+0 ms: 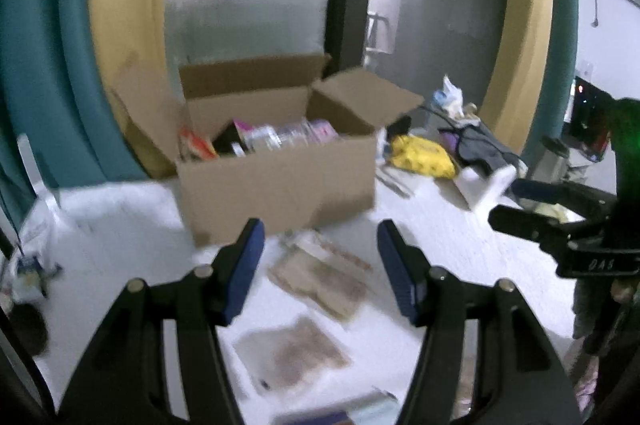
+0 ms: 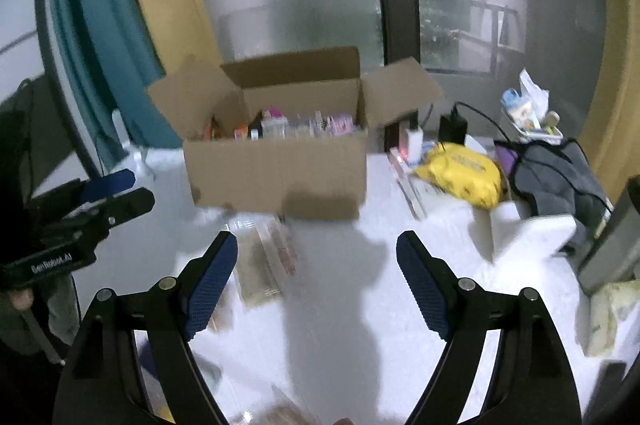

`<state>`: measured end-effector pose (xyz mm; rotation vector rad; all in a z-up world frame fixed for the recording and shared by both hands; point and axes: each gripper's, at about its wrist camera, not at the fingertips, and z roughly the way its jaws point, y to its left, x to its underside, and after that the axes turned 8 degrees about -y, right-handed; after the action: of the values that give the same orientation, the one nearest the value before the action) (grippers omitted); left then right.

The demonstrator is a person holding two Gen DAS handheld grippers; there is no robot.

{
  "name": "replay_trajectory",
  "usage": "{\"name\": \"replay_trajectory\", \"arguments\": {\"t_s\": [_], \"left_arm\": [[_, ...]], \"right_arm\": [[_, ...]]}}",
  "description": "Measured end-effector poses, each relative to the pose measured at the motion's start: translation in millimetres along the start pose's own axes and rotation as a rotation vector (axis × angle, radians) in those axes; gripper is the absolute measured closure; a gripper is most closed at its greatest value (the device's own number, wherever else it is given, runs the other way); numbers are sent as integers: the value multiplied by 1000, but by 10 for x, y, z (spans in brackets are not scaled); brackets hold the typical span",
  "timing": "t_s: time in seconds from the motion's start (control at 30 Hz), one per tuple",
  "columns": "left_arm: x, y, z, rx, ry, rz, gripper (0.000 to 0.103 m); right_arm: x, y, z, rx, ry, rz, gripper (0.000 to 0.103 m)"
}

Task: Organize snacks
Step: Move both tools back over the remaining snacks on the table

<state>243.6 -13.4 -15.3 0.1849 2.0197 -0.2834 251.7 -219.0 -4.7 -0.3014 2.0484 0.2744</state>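
An open cardboard box (image 1: 280,181) (image 2: 280,173) stands on the white table, partly filled with upright snack packs (image 1: 276,137) (image 2: 304,125). Flat clear packets of brownish snacks (image 1: 320,277) (image 2: 268,261) lie on the table just in front of the box. Another packet (image 1: 292,353) lies nearer to me. My left gripper (image 1: 320,237) hovers open above these packets, with nothing between its blue pads. My right gripper (image 2: 316,245) is open wider and empty, over bare table to the right of the packets. Each gripper shows in the other's view, the left gripper (image 2: 132,191) and the right gripper (image 1: 506,201).
A yellow bag (image 1: 424,155) (image 2: 460,171), a grey cloth (image 2: 560,177), chargers with cables (image 2: 452,129) and a white block (image 2: 532,229) crowd the table right of the box. Behind the box are glass doors and a teal curtain (image 1: 40,65). A plastic bag (image 1: 32,245) lies far left.
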Motion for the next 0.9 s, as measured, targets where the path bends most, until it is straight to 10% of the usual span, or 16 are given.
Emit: {"name": "replay_trajectory", "arguments": {"t_s": [0.9], "left_arm": [[1357,-358,-560,17,278,-146,43]], "right_arm": [[1718,222,-423,-202,267,-288,13]]}}
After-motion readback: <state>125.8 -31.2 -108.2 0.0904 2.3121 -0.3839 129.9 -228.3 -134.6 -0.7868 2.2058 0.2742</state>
